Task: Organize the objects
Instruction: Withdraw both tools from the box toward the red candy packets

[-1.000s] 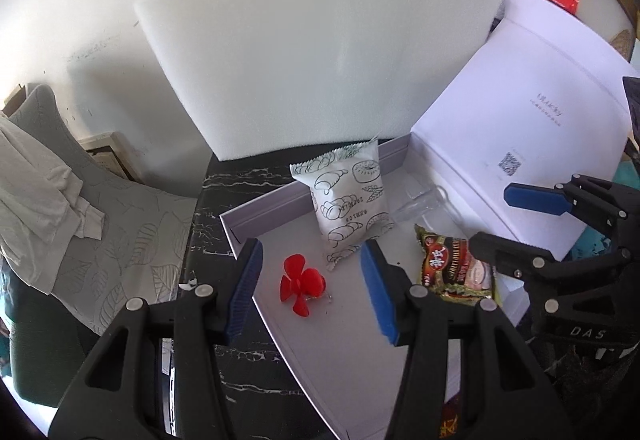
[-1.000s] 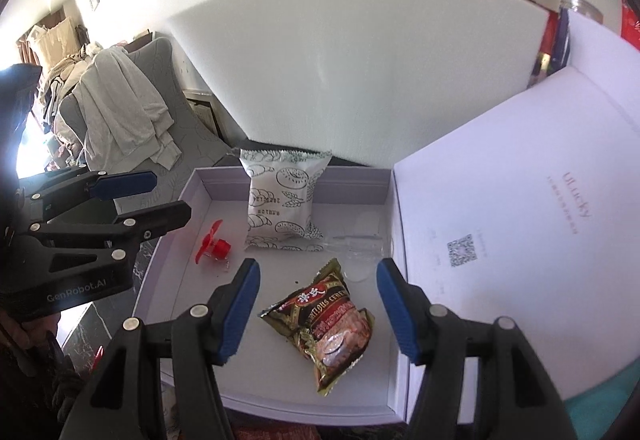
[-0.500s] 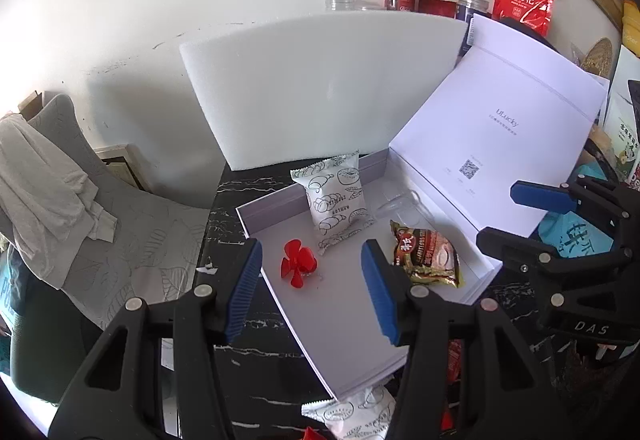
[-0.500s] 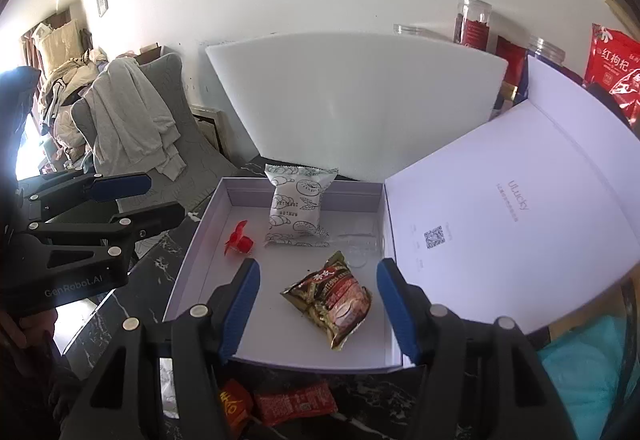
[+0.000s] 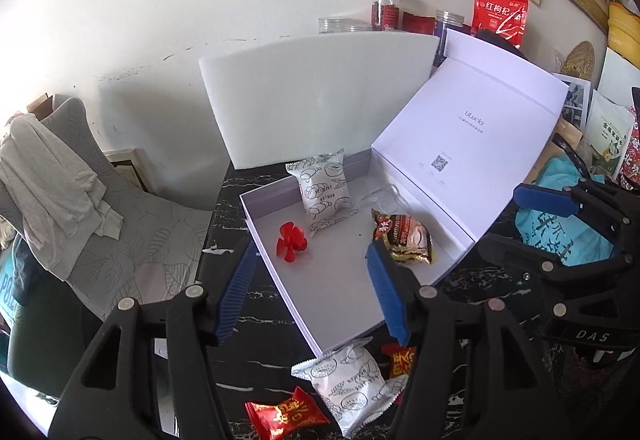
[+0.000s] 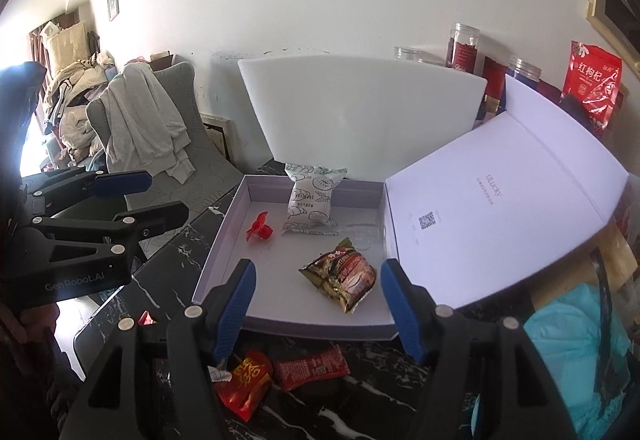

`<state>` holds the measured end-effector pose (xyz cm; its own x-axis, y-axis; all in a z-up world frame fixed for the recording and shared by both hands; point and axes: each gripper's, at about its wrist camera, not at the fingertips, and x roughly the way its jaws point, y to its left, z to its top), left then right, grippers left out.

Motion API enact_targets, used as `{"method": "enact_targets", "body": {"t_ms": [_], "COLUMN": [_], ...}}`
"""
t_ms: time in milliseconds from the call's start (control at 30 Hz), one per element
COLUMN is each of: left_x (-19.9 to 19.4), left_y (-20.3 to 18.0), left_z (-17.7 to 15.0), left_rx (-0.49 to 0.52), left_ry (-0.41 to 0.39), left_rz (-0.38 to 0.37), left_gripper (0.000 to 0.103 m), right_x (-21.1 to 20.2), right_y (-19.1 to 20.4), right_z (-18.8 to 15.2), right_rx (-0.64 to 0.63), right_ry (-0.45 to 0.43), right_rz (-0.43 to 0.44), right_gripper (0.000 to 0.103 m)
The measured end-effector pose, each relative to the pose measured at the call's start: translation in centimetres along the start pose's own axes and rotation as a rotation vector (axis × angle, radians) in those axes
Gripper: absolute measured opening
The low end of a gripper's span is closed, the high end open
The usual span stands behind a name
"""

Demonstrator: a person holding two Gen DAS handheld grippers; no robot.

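An open white box [image 5: 332,304] lies on the black marble table. It holds a red propeller toy [image 5: 292,242] [image 6: 259,230], a white croissant-print packet [image 5: 324,192] [image 6: 310,200] leaning on the back wall, and a brown snack packet [image 5: 404,238] [image 6: 344,276]. In front of the box lie another white packet [image 5: 352,376] and red candies [image 5: 284,414] [image 6: 248,380]. My left gripper [image 5: 310,248] hovers over the box's near left part, jaws opening, nothing between them. My right gripper [image 6: 318,268] hangs above the near rim, jaws opening too, holding nothing.
The box lid [image 5: 468,136] stands open to the right. A white foam board [image 5: 320,96] leans behind the box, with jars [image 5: 384,8] and a red bag [image 5: 500,14] behind it. A grey chair with a cloth [image 5: 52,176] is on the left, a teal bag [image 5: 560,236] on the right.
Both grippers have drawn back and up from the box, so the loose packets in front of it have come into view. Both pairs of jaws stand a little wider.
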<state>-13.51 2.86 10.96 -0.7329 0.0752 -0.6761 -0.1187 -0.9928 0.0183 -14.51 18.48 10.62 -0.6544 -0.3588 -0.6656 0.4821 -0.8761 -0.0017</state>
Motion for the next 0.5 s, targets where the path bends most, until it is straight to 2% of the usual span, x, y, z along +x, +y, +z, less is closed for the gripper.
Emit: {"method": "enact_targets", "body": {"t_ms": [267,500], "left_x": [-2.4,-3.4], "left_y": [-0.3,-0.4], "left_z": [-1.2,-2.6], "left_rx": [0.002,-0.003], "left_ry": [-0.031,-0.027], "left_rz": [0.027,0.032], "left_gripper": [0.067,0.068], "right_x": [-1.7,-2.9], "right_y": [0.3,1.0], "right_z": [-1.3,-2.4], "right_rx": [0.01,0.003], "right_ry": [-0.015,-0.023], "right_rz": [-0.006,-0.006], "right_gripper": [0.067,0.067]}}
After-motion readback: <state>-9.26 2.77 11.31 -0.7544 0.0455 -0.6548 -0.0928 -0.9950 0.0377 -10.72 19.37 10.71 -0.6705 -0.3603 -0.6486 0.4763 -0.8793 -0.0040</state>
